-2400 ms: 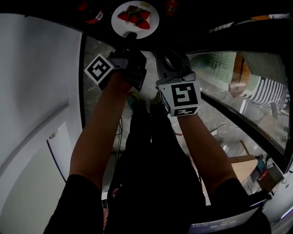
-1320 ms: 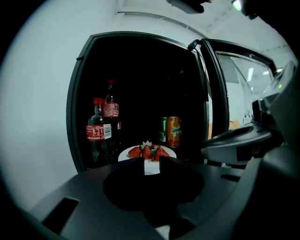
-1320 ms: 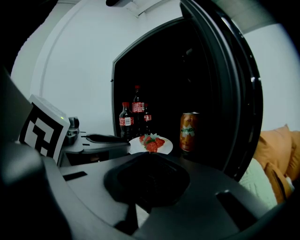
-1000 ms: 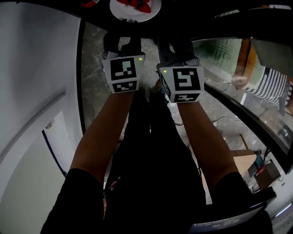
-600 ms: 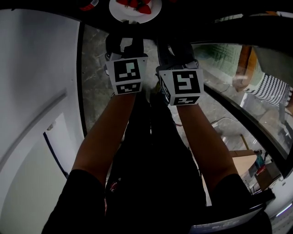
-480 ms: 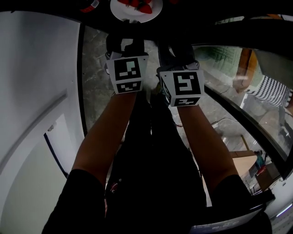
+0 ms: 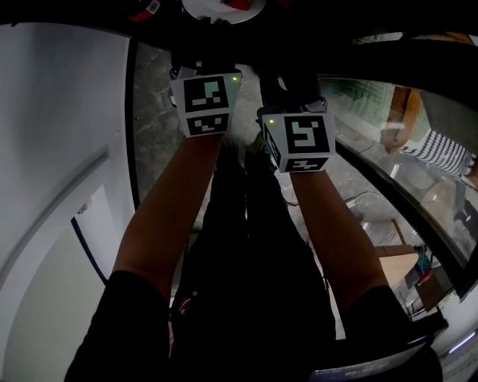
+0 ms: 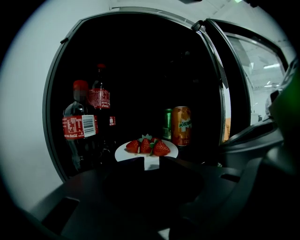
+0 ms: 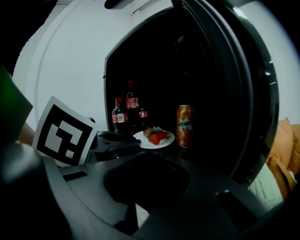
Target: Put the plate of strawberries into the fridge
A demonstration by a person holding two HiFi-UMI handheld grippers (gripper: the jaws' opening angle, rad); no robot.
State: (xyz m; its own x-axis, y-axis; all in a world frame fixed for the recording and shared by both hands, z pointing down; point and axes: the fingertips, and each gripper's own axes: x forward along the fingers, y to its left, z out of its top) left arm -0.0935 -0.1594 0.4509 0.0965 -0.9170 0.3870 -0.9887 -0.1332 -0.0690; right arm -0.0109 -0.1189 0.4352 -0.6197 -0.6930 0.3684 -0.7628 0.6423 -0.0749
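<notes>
A white plate [image 8: 126, 152] with several red strawberries [image 8: 151, 147] sits low inside the dark open fridge, in front of the cans. My left gripper [image 8: 145, 164] is shut on the plate's near rim, and a strip of white rim shows between its dark jaws. In the head view only the plate's near edge [image 7: 216, 9] shows at the top, with the left gripper [image 7: 211, 37] just below it. The right gripper [image 9: 145, 185] hangs to the right of the left one, shut and empty, short of the fridge opening. From there I see the plate [image 9: 164, 141] and the left gripper [image 9: 125, 140] at its rim.
Two cola bottles [image 8: 80, 127] stand left of the plate. A green can [image 8: 167, 123] and an orange can [image 8: 181, 125] stand behind it on the right. The fridge door [image 8: 228, 79] is swung open to the right. The white fridge side [image 7: 60, 149] is at my left.
Both grippers have moved forward toward the fridge, and the plate has slid further up and out of the head view. The left gripper's cube has turned to face the camera squarely.
</notes>
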